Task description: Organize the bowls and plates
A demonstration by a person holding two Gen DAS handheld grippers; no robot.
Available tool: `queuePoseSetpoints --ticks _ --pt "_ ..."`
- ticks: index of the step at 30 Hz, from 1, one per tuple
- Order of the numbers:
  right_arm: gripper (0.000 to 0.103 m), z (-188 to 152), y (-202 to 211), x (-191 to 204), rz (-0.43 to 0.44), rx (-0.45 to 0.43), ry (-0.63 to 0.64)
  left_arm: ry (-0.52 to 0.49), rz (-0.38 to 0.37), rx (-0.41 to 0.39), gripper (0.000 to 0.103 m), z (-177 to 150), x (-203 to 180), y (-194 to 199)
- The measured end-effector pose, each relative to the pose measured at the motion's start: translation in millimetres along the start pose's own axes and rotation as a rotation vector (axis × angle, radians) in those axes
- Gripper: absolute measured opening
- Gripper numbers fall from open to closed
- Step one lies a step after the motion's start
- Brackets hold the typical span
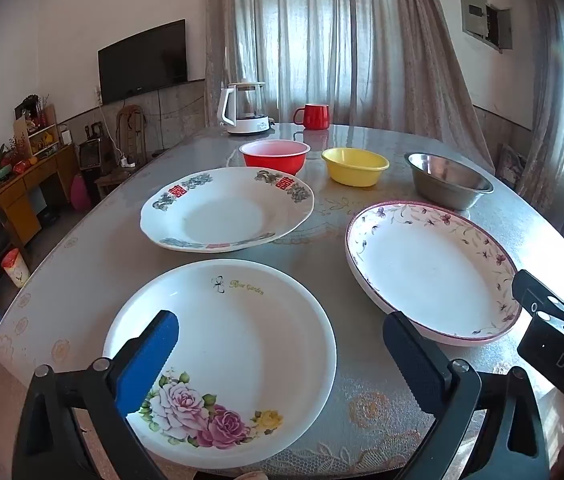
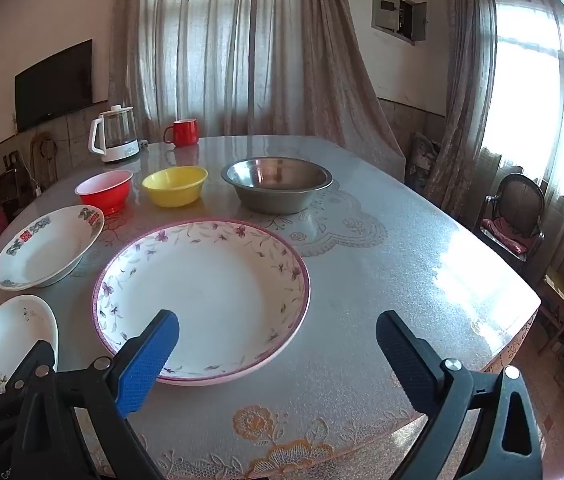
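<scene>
Three plates lie on the table (image 1: 94, 264). Nearest is a white rose plate (image 1: 242, 344), with my left gripper (image 1: 282, 360) open above its near half. To its right sits a purple-rimmed floral plate (image 1: 422, 268), and behind is a white plate with red characters (image 1: 226, 208). Further back stand a red bowl (image 1: 275, 156), a yellow bowl (image 1: 355, 166) and a steel bowl (image 1: 448, 184). In the right wrist view my right gripper (image 2: 278, 360) hangs open over the near right edge of the purple-rimmed plate (image 2: 210, 292), holding nothing. The steel bowl (image 2: 278, 184) stands beyond it.
A white kettle (image 1: 244, 110) and a red mug (image 1: 314, 116) stand at the table's far edge. Wooden chairs (image 2: 522, 220) sit off the right side. A cabinet (image 1: 30, 184) and a wall television (image 1: 142, 62) are to the left.
</scene>
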State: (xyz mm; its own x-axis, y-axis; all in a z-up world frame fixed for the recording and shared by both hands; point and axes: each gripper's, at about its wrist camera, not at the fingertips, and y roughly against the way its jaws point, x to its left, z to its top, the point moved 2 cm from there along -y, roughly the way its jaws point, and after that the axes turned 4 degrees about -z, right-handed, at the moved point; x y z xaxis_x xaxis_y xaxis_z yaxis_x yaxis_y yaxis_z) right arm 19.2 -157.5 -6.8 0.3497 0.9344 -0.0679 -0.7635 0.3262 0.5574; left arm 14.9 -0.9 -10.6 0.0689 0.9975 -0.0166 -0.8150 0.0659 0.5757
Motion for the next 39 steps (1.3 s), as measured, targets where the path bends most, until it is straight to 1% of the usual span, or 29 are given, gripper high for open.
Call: queuePoseSetpoints --ticks 1,2,3,5,6,7,10,11,15,26,39 --pt "0.101 0 -1 0 0.001 0.005 0.0 -0.001 -0.001 -0.003 0.103 0 -1 1" --pt "0.101 -1 -2 0 0.003 0.01 0.0 0.025 -0.014 0.004 0.103 -1 3 2" --pt "0.101 -1 -3 0 0.008 0.015 -0.003 0.027 -0.01 0.024 0.103 3 3 0" --pt "0.101 -1 -6 -1 0.017 0.023 -0.008 0.03 -0.008 0.027 0.103 7 3 0" --pt "0.101 0 -8 -1 0.018 0.025 -0.006 0.034 -0.009 0.012 0.103 6 6 3" --pt "0.101 -3 -3 6 0.008 -0.01 0.02 0.036 -0.007 0.006 0.103 5 9 5" --pt "0.101 -4 -1 4 0.027 -0.008 0.014 0.027 0.002 0.008 0.103 6 6 1" --pt "0.101 -3 -6 9 0.021 0.002 0.022 0.027 0.006 0.011 0.103 6 6 -1" --pt "0.101 -3 -12 9 0.026 0.006 0.018 0.03 0.01 0.033 0.103 5 7 -7" --pt "0.101 1 -13 8 0.033 -0.022 0.013 0.027 0.011 0.051 0.103 5 7 -14" --pt "0.101 4 -13 10 0.036 -0.03 0.011 0.025 0.005 0.052 0.103 5 7 -15"
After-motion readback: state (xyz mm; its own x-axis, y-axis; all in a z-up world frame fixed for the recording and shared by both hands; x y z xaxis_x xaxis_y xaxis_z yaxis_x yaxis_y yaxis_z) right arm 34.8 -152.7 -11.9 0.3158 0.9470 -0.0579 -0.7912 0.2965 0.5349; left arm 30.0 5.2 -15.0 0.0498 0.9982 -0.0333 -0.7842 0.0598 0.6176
